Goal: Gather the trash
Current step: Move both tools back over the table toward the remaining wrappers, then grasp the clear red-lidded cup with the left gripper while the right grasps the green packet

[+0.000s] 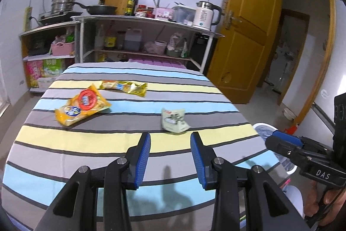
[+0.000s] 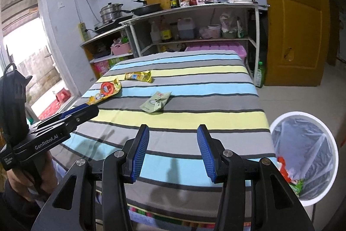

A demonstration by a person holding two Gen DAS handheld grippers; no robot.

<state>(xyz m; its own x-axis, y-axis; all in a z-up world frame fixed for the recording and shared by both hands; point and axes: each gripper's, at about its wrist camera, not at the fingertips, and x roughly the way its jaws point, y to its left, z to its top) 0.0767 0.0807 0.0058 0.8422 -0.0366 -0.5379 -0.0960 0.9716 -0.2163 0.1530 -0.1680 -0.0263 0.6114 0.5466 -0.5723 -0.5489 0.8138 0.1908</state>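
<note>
Three empty snack wrappers lie on the striped table (image 1: 86, 135): an orange one (image 1: 83, 105) at the left, a yellow one (image 1: 124, 86) behind it, and a crumpled pale green one (image 1: 175, 119) nearest me. My left gripper (image 1: 170, 138) hovers open over the near stripes, just short of the green wrapper, with nothing between its blue pads. My right gripper (image 2: 173, 133) is open and empty too, over the table's near right part; the green wrapper (image 2: 155, 101) lies ahead of it. A white bin (image 2: 333, 144) with a clear liner stands on the floor right of the table.
Some red and green trash (image 2: 285, 170) lies in the bin. Shelves (image 1: 138, 21) with pots, bottles and a kettle (image 1: 205, 14) stand behind the table. A brown door (image 1: 244, 36) hangs open at the right. Each view shows the other gripper (image 1: 272, 138), (image 2: 93, 108) close beside it.
</note>
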